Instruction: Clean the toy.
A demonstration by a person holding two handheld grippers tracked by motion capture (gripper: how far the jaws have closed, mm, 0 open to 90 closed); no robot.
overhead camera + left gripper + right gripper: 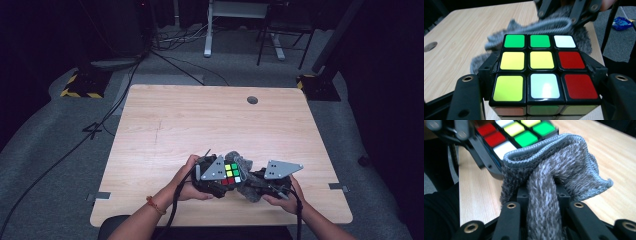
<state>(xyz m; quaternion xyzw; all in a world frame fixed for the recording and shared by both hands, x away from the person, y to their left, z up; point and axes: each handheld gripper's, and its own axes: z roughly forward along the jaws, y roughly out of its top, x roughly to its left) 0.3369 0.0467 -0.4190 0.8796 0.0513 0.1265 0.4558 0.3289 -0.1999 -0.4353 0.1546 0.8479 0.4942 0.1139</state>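
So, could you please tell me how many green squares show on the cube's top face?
2: both in the far row of the multicoloured puzzle cube, left and middle. Other faces are mostly hidden.

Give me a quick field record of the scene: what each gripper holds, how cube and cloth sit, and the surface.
left gripper: shut on the puzzle cube, jaws at its two sides
right gripper: shut on the grey cloth, bunched between its jaws
cube top face: green, green, white; yellow, yellow, red; yellow, white, red
cloth versus cube: folded edge against the cube's far side
surface: wooden table
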